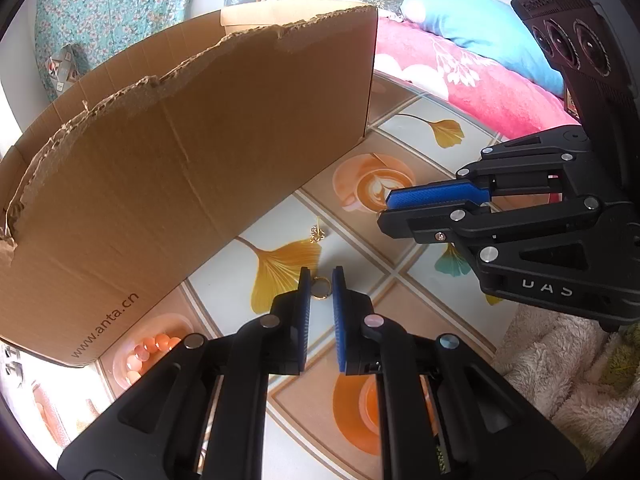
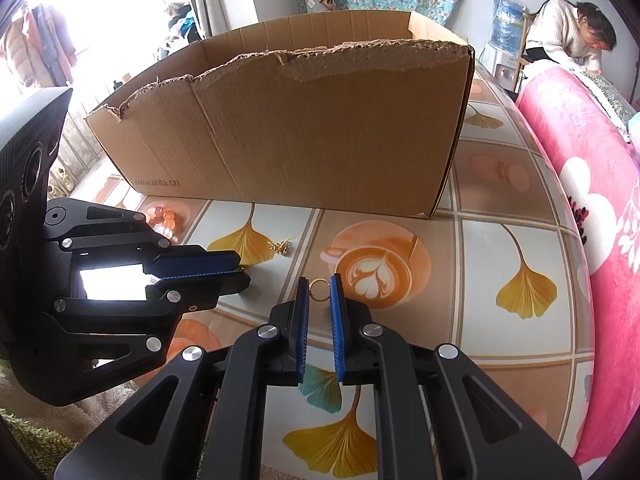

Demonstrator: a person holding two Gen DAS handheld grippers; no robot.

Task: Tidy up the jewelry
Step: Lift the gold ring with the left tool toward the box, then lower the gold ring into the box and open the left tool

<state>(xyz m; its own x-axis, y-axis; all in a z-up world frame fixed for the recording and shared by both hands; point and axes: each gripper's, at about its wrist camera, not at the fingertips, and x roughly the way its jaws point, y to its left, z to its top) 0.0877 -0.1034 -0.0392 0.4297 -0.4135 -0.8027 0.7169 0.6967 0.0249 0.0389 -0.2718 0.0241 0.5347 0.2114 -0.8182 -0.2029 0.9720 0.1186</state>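
In the left wrist view my left gripper (image 1: 321, 276) is shut on a thin gold ring (image 1: 321, 298), pinched between its blue pads just above the patterned tabletop (image 1: 360, 264). The right wrist view shows my right gripper (image 2: 319, 281) shut on a second gold ring (image 2: 319, 299) in the same way. Each gripper also appears side-on in the other's view: the right gripper (image 1: 384, 211) and the left gripper (image 2: 242, 269). A small gold trinket (image 1: 317, 234) (image 2: 283, 246) lies loose on the table ahead of both. I cannot tell whether the rings touch the table.
A big torn-edged cardboard box (image 1: 180, 160) (image 2: 300, 140) stands open-topped right behind the trinket. A bed with a pink blanket (image 2: 592, 184) runs along the table's right side. Fluffy fabric (image 1: 552, 360) lies at the near edge. Two people sit far back.
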